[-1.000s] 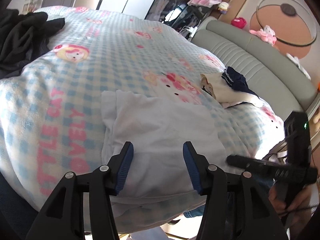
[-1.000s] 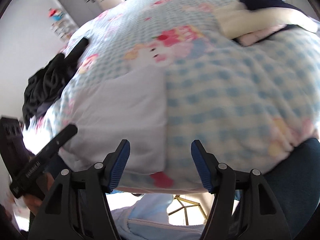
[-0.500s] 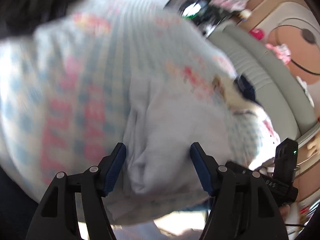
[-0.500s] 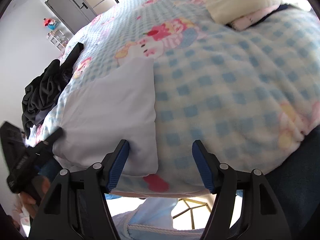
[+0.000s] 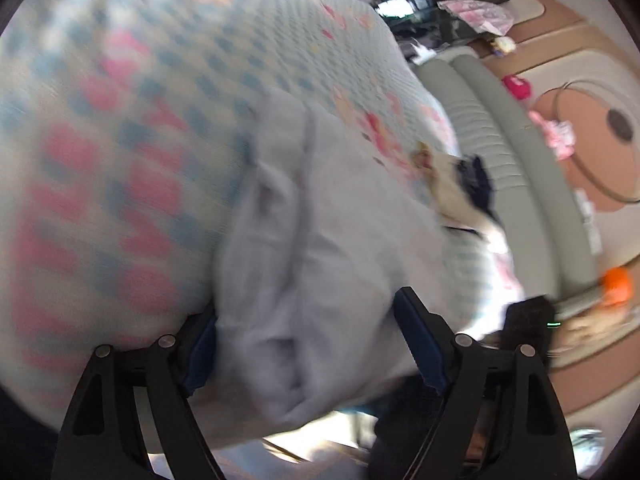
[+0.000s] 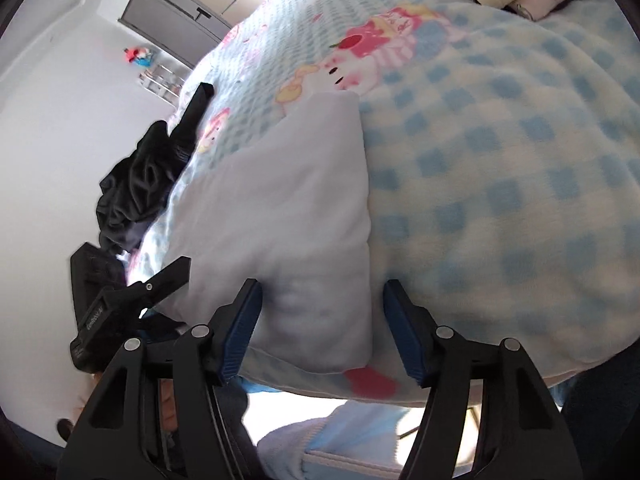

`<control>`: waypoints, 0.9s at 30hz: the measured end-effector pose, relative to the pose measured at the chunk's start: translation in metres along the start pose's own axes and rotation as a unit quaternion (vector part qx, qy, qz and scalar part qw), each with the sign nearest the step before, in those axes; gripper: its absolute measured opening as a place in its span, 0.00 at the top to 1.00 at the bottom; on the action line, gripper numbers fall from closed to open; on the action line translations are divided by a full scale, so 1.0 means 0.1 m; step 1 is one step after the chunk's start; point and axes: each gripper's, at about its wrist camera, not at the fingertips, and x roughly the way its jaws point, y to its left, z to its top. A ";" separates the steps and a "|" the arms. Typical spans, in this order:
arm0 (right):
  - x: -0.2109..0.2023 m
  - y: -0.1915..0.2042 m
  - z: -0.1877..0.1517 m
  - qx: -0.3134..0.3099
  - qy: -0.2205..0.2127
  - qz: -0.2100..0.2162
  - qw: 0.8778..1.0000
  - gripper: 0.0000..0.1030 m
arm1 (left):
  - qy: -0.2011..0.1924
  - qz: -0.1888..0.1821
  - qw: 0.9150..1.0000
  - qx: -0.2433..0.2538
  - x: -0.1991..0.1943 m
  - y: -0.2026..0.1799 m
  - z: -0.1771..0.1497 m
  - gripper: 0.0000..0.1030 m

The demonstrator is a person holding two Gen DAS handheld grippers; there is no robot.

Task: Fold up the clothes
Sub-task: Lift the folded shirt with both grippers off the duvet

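Pale lilac cloth, a partly folded garment [image 6: 304, 216], lies at the near edge of the bed [image 6: 520, 160] on a blue-check blanket. Both grippers are at its near hem, one at each corner. The left gripper [image 5: 308, 344] has just been spreading its jaws, the bunched corner between them but not pinched; the right gripper [image 6: 320, 332] is released too, straddling the other corner. The step looks like taking hold for the next fold: both must close on the hem, then lift together.

The right gripper [image 6: 322, 328] stands with its jaws apart around the near corner of a white folded garment [image 6: 292, 216], at the near edge of the blue-checked blanket [image 6: 500, 168].
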 end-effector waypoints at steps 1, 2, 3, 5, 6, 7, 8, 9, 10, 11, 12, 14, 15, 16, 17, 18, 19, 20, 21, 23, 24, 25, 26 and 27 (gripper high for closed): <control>0.07 -0.03 0.01 0.002 0.010 -0.011 1.000 0.34 | 0.005 0.009 1.000 0.013 0.05 -0.04 0.01 0.21; 0.12 -0.05 0.02 0.006 0.014 -0.014 1.000 0.33 | 0.004 0.020 1.000 0.023 0.07 -0.06 0.00 0.22; 0.15 -0.07 0.03 0.011 0.014 -0.010 1.000 0.30 | -0.002 0.023 0.999 0.025 0.06 -0.06 -0.01 0.26; 0.17 -0.08 0.05 0.018 0.014 -0.004 1.000 0.28 | -0.012 0.022 0.999 0.025 0.05 -0.06 -0.02 0.31; 0.17 -0.07 0.04 0.017 0.012 -0.004 1.000 0.29 | -0.016 0.018 0.999 0.024 0.03 -0.05 -0.01 0.35; 0.14 -0.06 0.02 0.011 0.010 -0.004 1.000 0.33 | -0.020 0.016 0.999 0.026 0.02 -0.04 -0.01 0.36; 0.12 -0.03 0.01 0.003 0.007 -0.004 1.000 0.36 | -0.022 0.018 0.999 0.028 0.02 -0.05 -0.02 0.37; 0.12 0.00 0.01 -0.004 0.005 -0.003 1.000 0.41 | -0.023 0.020 0.999 0.030 0.02 -0.05 -0.02 0.37; 0.14 0.03 0.02 -0.007 0.003 -0.001 1.000 0.45 | -0.024 0.019 0.999 0.029 0.01 -0.05 -0.02 0.37; 0.15 0.05 0.03 -0.010 0.001 0.001 1.000 0.46 | -0.023 0.018 0.999 0.027 0.00 -0.05 -0.01 0.36; 0.14 0.04 0.03 -0.008 0.001 0.004 1.000 0.46 | -0.026 0.016 0.999 0.021 -0.02 -0.03 0.00 0.35; 0.14 0.00 0.05 -0.002 0.001 0.010 1.000 0.46 | -0.029 0.013 0.999 0.014 -0.06 0.02 0.02 0.35; 0.15 -0.02 0.05 0.002 0.003 0.013 1.000 0.45 | -0.031 0.012 0.999 0.010 -0.09 0.04 0.02 0.35; 0.15 -0.05 0.05 0.006 0.005 0.016 1.000 0.44 | -0.030 0.012 0.999 0.011 -0.11 0.05 0.02 0.35; 0.15 -0.06 0.06 0.006 0.006 0.015 1.000 0.44 | -0.030 0.012 0.999 0.012 -0.12 0.05 0.03 0.35; 0.14 -0.06 0.06 0.005 0.006 0.014 1.000 0.44 | -0.029 0.013 0.999 0.012 -0.13 0.06 0.02 0.35; 0.14 -0.06 0.05 0.005 0.006 0.013 1.000 0.44 | -0.029 0.011 0.999 0.011 -0.14 0.06 0.02 0.35; 0.12 -0.08 0.05 0.005 0.005 0.013 1.000 0.43 | -0.030 0.006 1.000 0.006 -0.15 0.07 0.02 0.35; 0.11 -0.09 0.05 0.007 0.005 0.015 1.000 0.43 | -0.030 0.001 1.000 0.002 -0.17 0.09 0.02 0.35; 0.12 -0.09 0.05 0.010 0.008 0.018 1.000 0.41 | -0.027 -0.019 0.999 -0.022 -0.14 0.16 0.02 0.34; 0.13 -0.10 0.05 0.011 0.011 0.021 1.000 0.39 | -0.021 -0.029 0.999 -0.033 -0.12 0.21 0.03 0.34; 0.13 -0.10 0.06 0.014 0.017 0.023 0.999 0.36 | -0.010 -0.037 0.998 -0.040 -0.06 0.23 0.03 0.34; 0.14 -0.11 0.06 0.017 0.023 0.025 0.999 0.36 | -0.010 -0.034 0.999 -0.035 -0.05 0.22 0.03 0.39; 0.14 -0.10 0.06 0.017 0.026 0.023 0.999 0.36 | -0.016 -0.029 0.999 -0.026 -0.06 0.18 0.02 0.46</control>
